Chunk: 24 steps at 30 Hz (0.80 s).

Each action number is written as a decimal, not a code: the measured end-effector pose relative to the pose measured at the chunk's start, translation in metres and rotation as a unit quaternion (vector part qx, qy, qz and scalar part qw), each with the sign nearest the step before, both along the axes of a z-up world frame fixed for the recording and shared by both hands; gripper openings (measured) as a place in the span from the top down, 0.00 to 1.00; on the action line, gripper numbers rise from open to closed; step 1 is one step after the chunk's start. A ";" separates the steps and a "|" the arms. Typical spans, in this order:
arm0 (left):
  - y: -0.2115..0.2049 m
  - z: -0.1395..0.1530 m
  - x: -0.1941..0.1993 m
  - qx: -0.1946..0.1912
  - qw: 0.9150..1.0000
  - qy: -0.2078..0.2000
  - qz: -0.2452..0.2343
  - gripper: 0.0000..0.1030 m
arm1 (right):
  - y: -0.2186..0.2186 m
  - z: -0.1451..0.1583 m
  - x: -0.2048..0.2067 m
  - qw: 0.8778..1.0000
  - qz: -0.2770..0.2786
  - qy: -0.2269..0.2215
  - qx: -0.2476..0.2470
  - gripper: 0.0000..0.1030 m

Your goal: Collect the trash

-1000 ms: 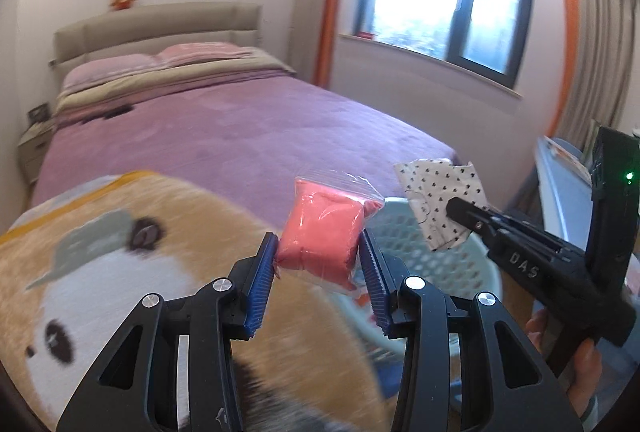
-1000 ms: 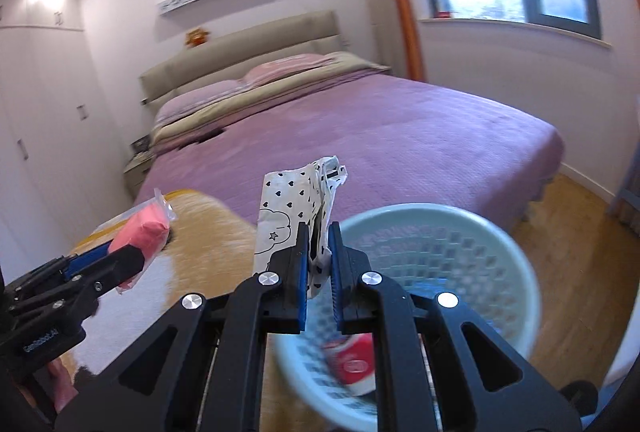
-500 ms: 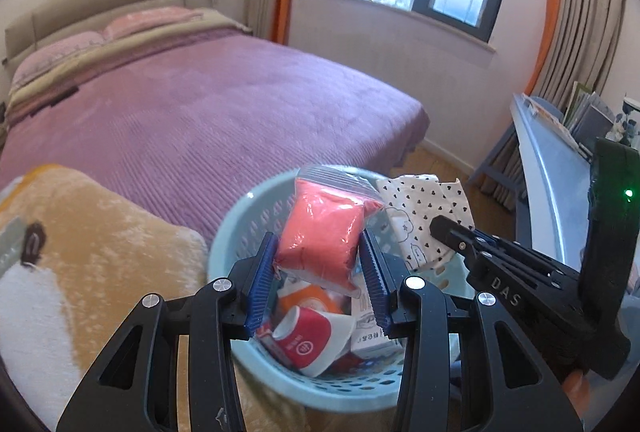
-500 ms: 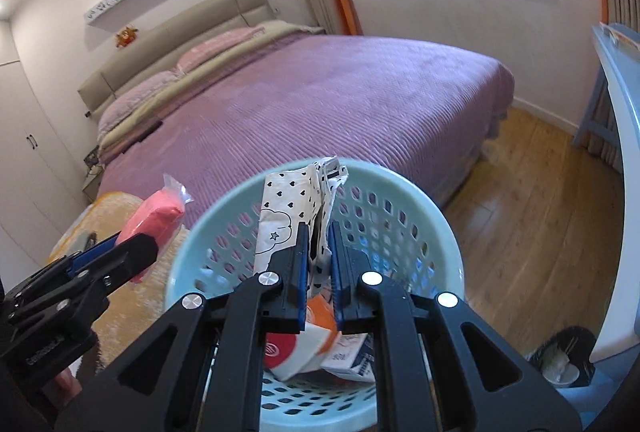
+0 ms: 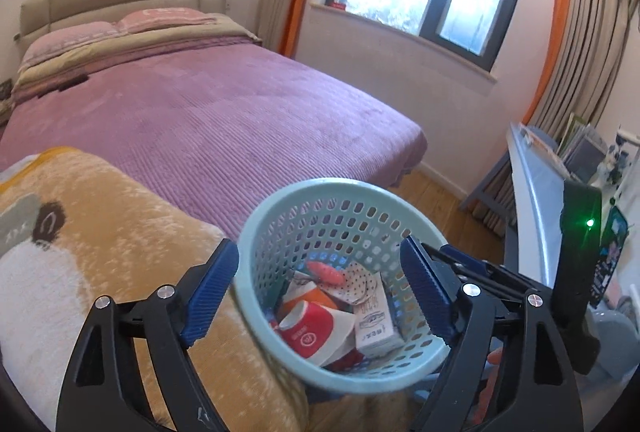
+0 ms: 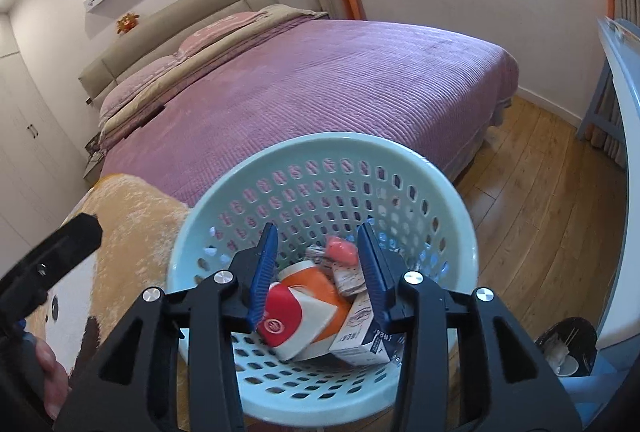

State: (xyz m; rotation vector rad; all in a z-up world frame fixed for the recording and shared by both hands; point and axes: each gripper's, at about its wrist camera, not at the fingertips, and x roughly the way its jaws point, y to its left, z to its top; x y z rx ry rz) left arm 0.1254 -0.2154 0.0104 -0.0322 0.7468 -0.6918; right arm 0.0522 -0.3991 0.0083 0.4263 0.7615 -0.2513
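A pale blue perforated basket (image 5: 320, 191) (image 6: 440, 167) sits at the foot of the bed. In it lie the pink bag (image 5: 325, 270) (image 6: 342, 250), the heart-print wrapper (image 5: 357, 286) (image 6: 349, 276), a red-and-white cup (image 5: 306, 328) (image 6: 280, 316) and a small carton (image 5: 376, 328) (image 6: 362, 336). My left gripper (image 5: 324, 296) hovers over the basket, its jaws opening wide with nothing between them. My right gripper (image 6: 320, 272) hangs above the trash, its jaws opening too, nothing pinched.
An orange plush blanket (image 5: 80, 252) with an animal face lies left of the basket on the purple bed (image 5: 200, 111). Wooden floor (image 6: 540, 211) lies to the right, with a white desk edge (image 6: 624, 151) and a dark bin (image 6: 568, 344).
Both grippers swung over the basket and came lower. The left let go of the pink bag and the right let go of the heart-print wrapper; both pieces now lie in the basket.
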 end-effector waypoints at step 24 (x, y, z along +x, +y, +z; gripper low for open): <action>0.118 0.012 -0.124 0.034 0.944 -0.250 0.214 0.09 | 0.126 0.061 -0.096 0.971 0.042 -0.173 -0.162 0.57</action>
